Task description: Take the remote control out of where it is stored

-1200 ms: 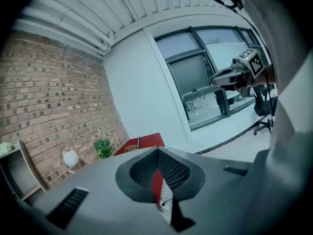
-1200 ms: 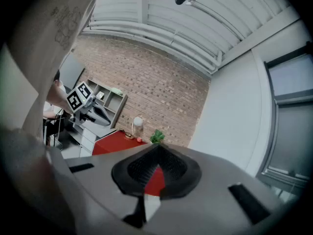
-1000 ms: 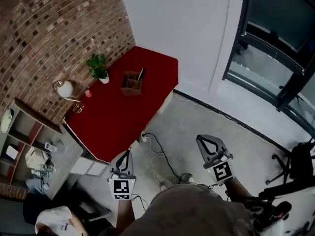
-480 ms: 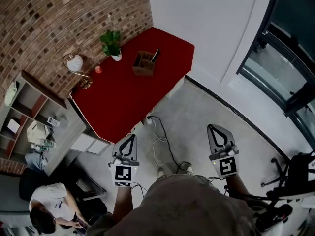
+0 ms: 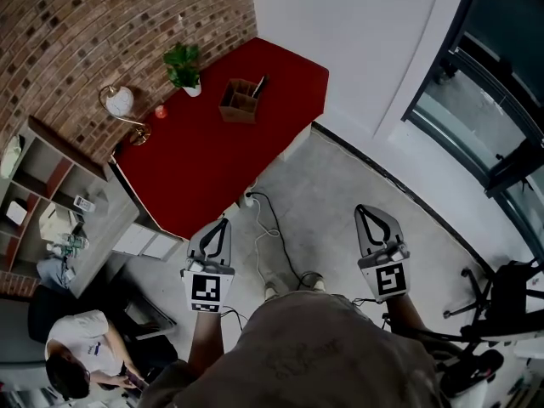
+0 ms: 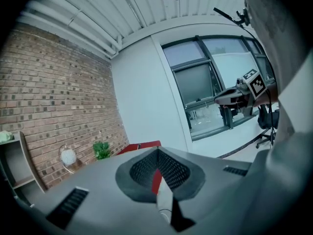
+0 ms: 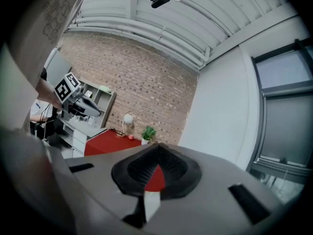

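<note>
An office-like workroom: a brick wall (image 5: 102,32) backs a red surface (image 5: 200,172) carrying a globe desk lamp (image 5: 120,102), a potted plant (image 5: 183,65) and a wooden organizer (image 5: 240,101). Open shelving (image 5: 38,181) stands off its left edge, cables (image 5: 276,243) trail over the concrete floor (image 5: 348,198), and an office chair (image 5: 510,291) sits by tall windows (image 5: 501,75).

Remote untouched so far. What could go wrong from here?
Loose cables on the grey floor lie between the person and the red table: trip risk.
The dark remote control stands in a brown wooden holder that may tip or lift with it.
Left gripper and right gripper are shut: open one first.
</note>
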A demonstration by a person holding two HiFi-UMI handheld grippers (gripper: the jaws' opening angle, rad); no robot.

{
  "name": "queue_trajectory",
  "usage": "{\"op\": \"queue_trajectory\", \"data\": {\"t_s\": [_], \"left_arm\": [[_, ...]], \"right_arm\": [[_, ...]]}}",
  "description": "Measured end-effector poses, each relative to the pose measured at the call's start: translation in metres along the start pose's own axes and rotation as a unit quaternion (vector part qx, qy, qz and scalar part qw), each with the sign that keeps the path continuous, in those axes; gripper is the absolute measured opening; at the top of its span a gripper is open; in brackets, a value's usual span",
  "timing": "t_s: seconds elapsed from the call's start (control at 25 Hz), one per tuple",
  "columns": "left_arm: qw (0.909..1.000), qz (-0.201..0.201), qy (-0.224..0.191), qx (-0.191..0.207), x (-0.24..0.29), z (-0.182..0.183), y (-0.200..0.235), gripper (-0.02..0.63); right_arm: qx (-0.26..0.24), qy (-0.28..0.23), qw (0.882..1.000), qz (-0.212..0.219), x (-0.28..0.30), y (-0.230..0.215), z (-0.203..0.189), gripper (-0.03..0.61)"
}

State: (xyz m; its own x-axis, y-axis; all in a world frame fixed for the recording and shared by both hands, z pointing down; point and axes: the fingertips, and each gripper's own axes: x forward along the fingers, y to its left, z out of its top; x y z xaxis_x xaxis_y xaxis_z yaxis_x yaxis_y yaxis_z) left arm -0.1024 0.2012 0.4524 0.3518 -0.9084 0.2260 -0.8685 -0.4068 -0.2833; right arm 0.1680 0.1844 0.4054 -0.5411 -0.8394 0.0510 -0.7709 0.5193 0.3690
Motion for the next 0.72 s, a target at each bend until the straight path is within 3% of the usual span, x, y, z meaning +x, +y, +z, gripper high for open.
{"op": "queue_trajectory", "data": {"t_s": [0.72], "left_arm": [[0.9999,-0.002,0.011,-0.005,0.018,0.006,-0.024,-0.002]], "right_arm": [[-0.002,0.005,1.000,0.021,0.001,-0.019,-0.018,0.012]]}}
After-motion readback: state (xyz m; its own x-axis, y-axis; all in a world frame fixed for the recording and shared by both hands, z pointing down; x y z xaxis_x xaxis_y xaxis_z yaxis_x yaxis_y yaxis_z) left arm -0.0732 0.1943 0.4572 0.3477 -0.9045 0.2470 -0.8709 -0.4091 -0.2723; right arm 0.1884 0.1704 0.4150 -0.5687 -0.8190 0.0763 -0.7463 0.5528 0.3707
